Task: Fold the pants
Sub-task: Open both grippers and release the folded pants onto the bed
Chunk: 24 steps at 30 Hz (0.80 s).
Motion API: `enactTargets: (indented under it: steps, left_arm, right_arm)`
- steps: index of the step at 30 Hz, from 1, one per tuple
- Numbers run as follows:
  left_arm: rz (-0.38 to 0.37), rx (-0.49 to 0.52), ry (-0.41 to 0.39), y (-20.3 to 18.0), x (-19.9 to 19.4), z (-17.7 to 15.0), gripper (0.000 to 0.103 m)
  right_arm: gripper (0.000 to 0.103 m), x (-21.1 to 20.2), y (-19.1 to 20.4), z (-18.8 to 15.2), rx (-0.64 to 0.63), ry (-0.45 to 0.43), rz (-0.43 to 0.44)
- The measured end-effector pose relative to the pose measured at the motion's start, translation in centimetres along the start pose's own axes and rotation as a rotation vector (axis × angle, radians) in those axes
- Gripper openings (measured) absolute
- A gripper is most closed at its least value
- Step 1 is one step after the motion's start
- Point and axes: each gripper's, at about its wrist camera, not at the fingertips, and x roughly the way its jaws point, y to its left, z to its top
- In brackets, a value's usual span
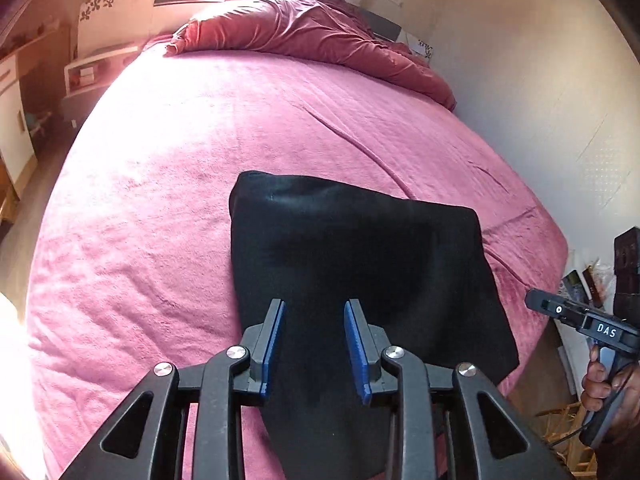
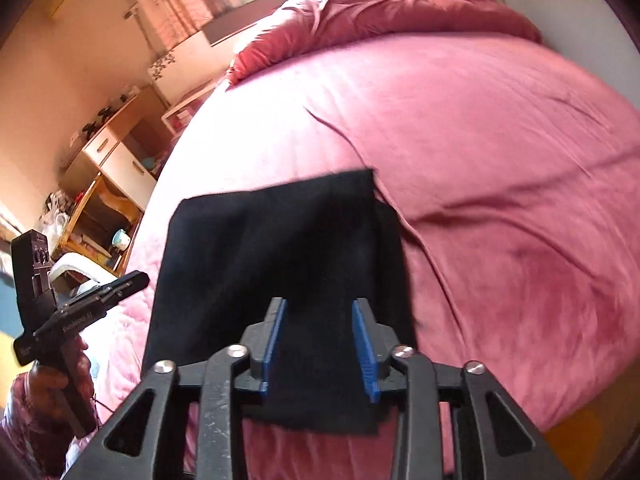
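Black pants [image 1: 360, 264] lie folded into a flat rectangle on the pink bedspread [image 1: 168, 184], near the bed's front edge. My left gripper [image 1: 315, 308] hovers above the pants with its blue pads apart and nothing between them. In the right wrist view the pants [image 2: 280, 248] show as the same flat rectangle, and my right gripper [image 2: 320, 308] is open and empty above their near end. The right gripper also shows at the right edge of the left wrist view [image 1: 532, 300], off the bed. The left gripper shows at the left of the right wrist view [image 2: 138, 280].
A bunched red duvet [image 1: 320, 36] lies at the head of the bed. A wall [image 1: 540, 92] runs close along the right side. Wooden shelves and drawers [image 2: 108, 184] stand left of the bed. Creases [image 2: 460, 208] cross the bedspread right of the pants.
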Motion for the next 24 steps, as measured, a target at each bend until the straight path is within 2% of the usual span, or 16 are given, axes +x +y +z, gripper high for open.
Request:
enactTargets:
  steps: [7,17,24]
  left_arm:
    - [0.087,0.062,-0.026,-1.7,1.0,0.2,0.032]
    - [0.105,0.090,-0.010,-2.3,2.6,0.7,0.032]
    - [0.117,0.092,0.016,-2.5,3.8,0.6,0.032]
  right_arm:
    - [0.041,3.8,2.9,3.0,-0.051,0.022,-0.063]
    - [0.043,5.8,0.8,3.8,0.023,0.040,-0.147]
    - [0.043,7.2,-0.4,3.6,0.029,0.065,-0.199]
